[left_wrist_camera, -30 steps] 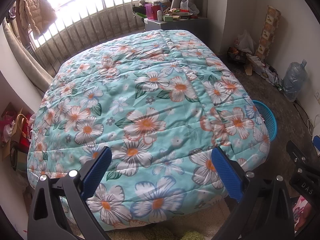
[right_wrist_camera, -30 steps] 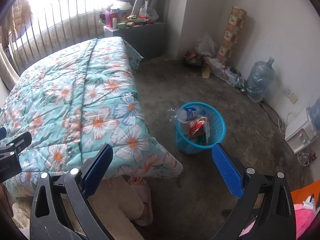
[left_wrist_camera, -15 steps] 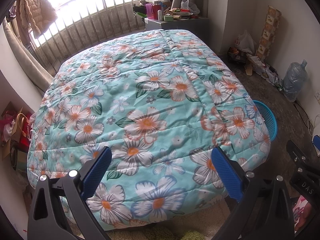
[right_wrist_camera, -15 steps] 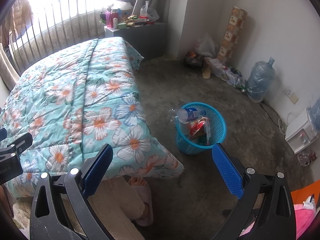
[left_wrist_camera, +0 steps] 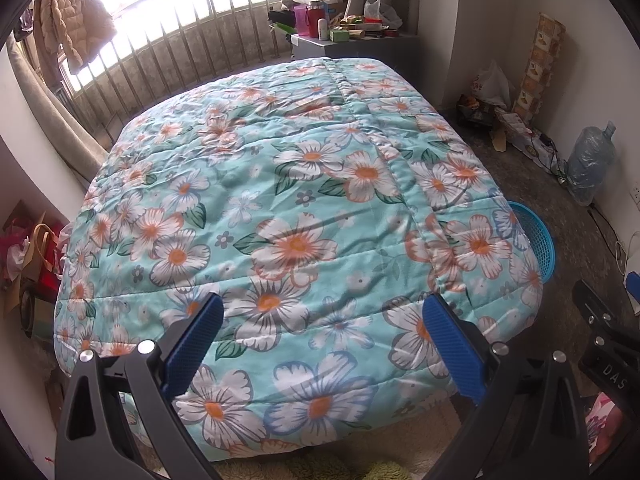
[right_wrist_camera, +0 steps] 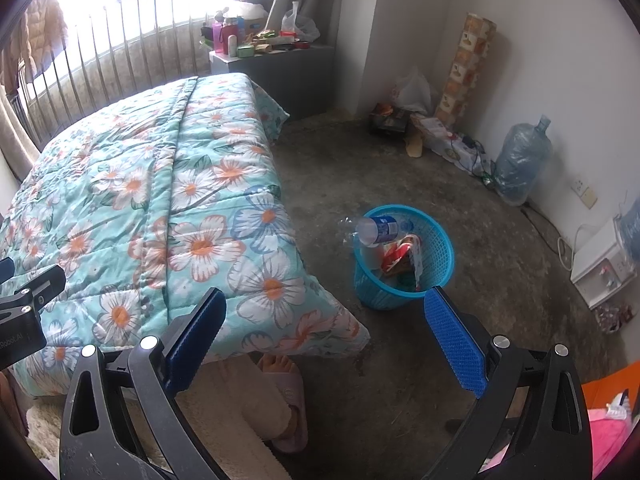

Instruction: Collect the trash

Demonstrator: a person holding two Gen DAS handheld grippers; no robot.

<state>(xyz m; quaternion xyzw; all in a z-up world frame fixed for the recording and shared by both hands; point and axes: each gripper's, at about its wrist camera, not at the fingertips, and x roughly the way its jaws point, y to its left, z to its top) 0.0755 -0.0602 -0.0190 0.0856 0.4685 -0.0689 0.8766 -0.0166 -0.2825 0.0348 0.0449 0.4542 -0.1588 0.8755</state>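
A blue mesh trash basket [right_wrist_camera: 434, 268] stands on the concrete floor right of the bed. It holds a clear plastic bottle [right_wrist_camera: 376, 229] lying across its rim and red and white wrappers [right_wrist_camera: 400, 256]. My right gripper [right_wrist_camera: 325, 330] is open and empty, above the floor near the bed corner, short of the basket. My left gripper [left_wrist_camera: 323, 344] is open and empty over the foot of the floral quilt [left_wrist_camera: 288, 216]. The basket's rim [left_wrist_camera: 538, 236] peeks out behind the bed in the left wrist view.
A large water jug [right_wrist_camera: 520, 160] and cluttered bags [right_wrist_camera: 404, 108] sit along the right wall. A grey cabinet [right_wrist_camera: 276, 68] with bottles stands at the bedhead. A person's slippered foot [right_wrist_camera: 280, 396] is on a rug below my right gripper. A white appliance [right_wrist_camera: 600, 264] sits at far right.
Both views have shifted only slightly; the grippers stay open and nothing was picked up or dropped.
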